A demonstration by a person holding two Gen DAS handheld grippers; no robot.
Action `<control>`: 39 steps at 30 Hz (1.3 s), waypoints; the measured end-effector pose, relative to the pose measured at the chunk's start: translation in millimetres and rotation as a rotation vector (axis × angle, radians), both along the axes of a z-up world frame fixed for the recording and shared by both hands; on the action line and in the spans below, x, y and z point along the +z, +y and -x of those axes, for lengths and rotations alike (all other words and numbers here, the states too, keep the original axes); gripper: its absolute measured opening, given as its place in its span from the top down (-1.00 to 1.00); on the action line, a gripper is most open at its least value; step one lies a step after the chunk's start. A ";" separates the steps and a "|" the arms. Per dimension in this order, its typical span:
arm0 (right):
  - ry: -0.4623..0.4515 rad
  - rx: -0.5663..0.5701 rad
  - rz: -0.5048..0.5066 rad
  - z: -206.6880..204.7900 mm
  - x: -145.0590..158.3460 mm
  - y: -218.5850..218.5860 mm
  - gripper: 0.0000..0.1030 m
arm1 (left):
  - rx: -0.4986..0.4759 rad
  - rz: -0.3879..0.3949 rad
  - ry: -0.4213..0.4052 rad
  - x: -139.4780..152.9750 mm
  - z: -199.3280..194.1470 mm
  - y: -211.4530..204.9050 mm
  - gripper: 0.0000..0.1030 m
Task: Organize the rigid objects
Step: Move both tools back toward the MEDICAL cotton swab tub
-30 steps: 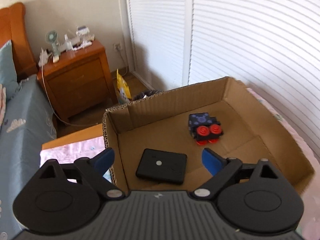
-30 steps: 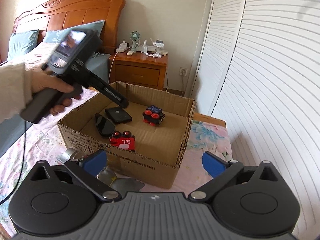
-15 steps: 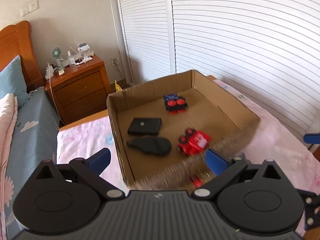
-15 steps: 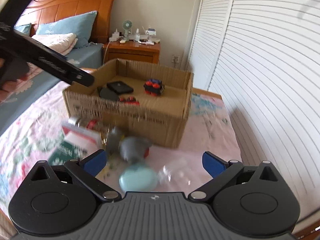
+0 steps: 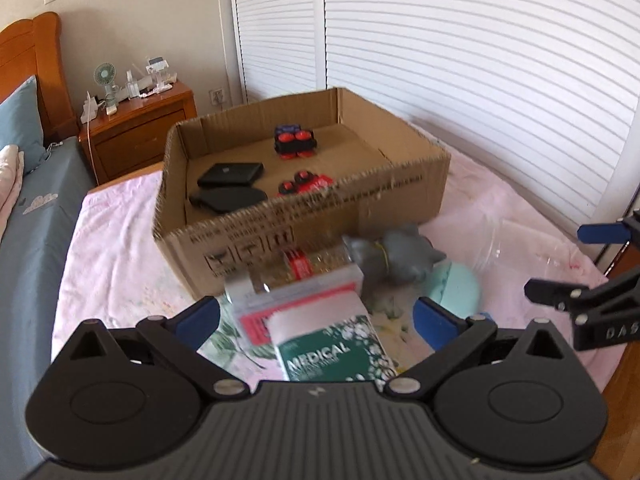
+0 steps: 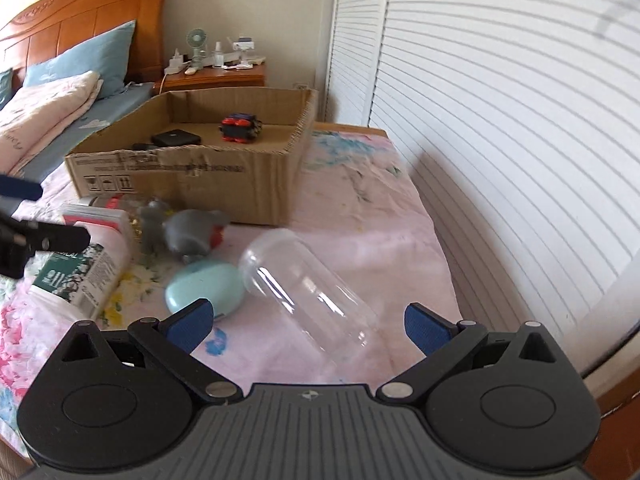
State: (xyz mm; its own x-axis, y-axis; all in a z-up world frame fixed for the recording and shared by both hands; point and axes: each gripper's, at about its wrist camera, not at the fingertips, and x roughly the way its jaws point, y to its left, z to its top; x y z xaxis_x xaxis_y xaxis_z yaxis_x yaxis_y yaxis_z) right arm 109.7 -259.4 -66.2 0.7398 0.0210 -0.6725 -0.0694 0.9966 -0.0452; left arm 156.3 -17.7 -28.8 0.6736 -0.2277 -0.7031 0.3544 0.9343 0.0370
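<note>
An open cardboard box (image 5: 400,196) (image 6: 256,188) sits on the bed. Inside it are a black flat case (image 5: 231,173), a black oval case (image 5: 228,199), a red toy car (image 5: 306,183) and a dark toy with red wheels (image 5: 295,142) (image 6: 240,127). In front of the box lie a green medical box (image 5: 332,350), a grey toy (image 5: 394,258) (image 6: 192,232), a mint case (image 6: 206,286) and a clear plastic cylinder (image 6: 308,292). My left gripper (image 5: 316,316) is open above the medical box. My right gripper (image 6: 306,320) is open above the clear cylinder.
A pink floral sheet (image 6: 360,208) covers the bed. A wooden nightstand (image 5: 140,136) with a small fan stands behind the box. White louvred doors (image 5: 480,60) run along the right. Pillows and a quilt (image 6: 44,112) lie at the left by the headboard.
Both grippers have pulled back and down from the box. The loose pile in front of the box has come into view under them. Both stay open.
</note>
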 end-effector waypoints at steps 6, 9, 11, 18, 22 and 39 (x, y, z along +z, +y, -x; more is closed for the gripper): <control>0.015 0.004 -0.024 2.2 -5.9 -6.8 -1.00 | 0.024 0.019 0.059 -18.3 2.5 -3.7 -0.99; 0.012 0.010 -0.032 1.7 -4.8 -7.0 -1.00 | 0.033 -0.002 0.073 -25.0 3.8 -2.0 -0.99; 0.009 0.018 -0.041 0.6 -2.9 -7.0 -1.00 | 0.028 -0.022 0.080 -28.7 6.7 -0.3 -0.99; 0.001 0.072 -0.058 1.0 4.1 4.3 -1.00 | 0.066 0.000 0.102 -32.0 18.9 22.2 -0.99; -0.002 0.114 -0.054 2.1 7.2 15.7 -1.00 | 0.099 0.023 0.113 -32.9 27.3 34.9 -0.99; 0.050 0.320 -0.085 2.9 6.8 58.1 -1.00 | 0.185 0.062 0.131 -33.2 37.6 82.4 -0.99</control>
State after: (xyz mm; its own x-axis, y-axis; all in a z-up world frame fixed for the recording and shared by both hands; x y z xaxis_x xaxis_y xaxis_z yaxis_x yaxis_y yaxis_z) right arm 106.8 -201.3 -59.4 0.6529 0.3041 -0.6937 -0.3791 0.9241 0.0483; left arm 118.8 64.7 -62.1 0.6117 -0.1545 -0.7759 0.1753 0.9828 -0.0575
